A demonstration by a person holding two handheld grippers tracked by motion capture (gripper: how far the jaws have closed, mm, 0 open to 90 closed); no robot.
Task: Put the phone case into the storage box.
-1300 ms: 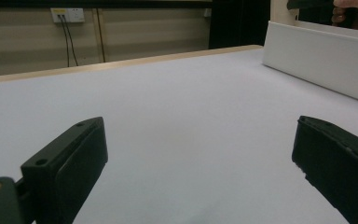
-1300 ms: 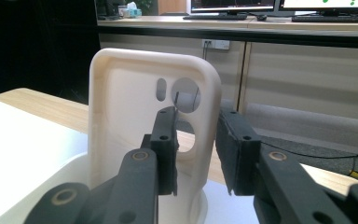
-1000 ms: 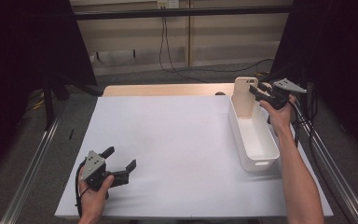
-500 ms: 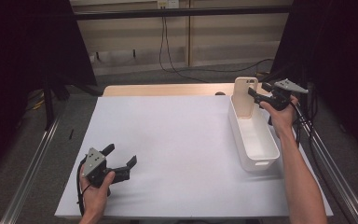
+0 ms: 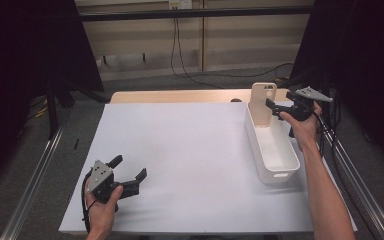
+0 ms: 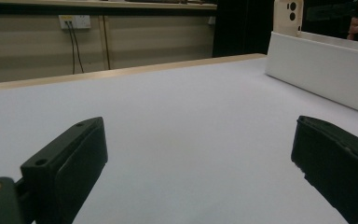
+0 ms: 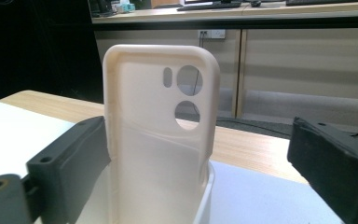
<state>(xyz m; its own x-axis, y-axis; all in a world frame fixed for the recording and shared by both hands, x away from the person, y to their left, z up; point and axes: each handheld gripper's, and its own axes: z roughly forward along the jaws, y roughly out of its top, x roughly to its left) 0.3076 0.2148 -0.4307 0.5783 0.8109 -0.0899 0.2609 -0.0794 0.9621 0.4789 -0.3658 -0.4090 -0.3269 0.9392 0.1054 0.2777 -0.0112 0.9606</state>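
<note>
A cream-coloured soft plastic phone case (image 5: 261, 102) with round camera cut-outs stands upright at the far end of a long white plastic bin (image 5: 271, 145), leaning against that end's wall. The bin lies along the right edge of the white tabletop (image 5: 195, 150), its far end near the far right corner.

The right gripper (image 5: 272, 106), held in the person's right hand (image 5: 304, 125), is level with the case just above the bin's far end. Its jaws have just been opening and now stand released: in the right gripper view the case (image 7: 161, 135) sits between them, the left jaw close against its edge, the right jaw well clear. The pads do not press on it.

The left gripper (image 5: 128, 172) rests on the tabletop near the near left corner, gripped by the left hand (image 5: 102, 207). Its jaws are spread wide with nothing between them; the left gripper view looks across bare white surface toward the bin (image 6: 321, 70) and the case (image 6: 288, 16).
</note>
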